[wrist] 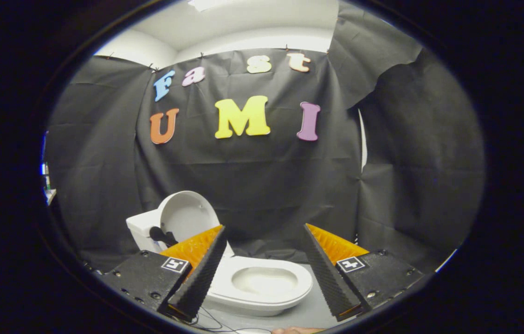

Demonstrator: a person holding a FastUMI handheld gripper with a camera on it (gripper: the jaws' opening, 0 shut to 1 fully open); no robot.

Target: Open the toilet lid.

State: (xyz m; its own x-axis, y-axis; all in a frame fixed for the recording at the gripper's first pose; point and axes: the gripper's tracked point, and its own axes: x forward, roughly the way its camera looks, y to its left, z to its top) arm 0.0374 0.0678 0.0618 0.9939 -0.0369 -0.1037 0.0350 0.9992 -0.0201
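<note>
While raised against the tank, toilet lid (186, 214) upright (bowl lengthwise toward camera), tongs (262, 227) wide, empty.

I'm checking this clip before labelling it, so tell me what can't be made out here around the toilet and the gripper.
- Toilet lid: raised against the tank; its lower edge and hinge are hidden behind the left finger, gripper view.
- Dark object at the lid's base: too small to identify.
- Toilet seat: its left side is covered by the same finger.
- Gripper: open, holding nothing.
- Something at the bottom edge: cut off.
</note>
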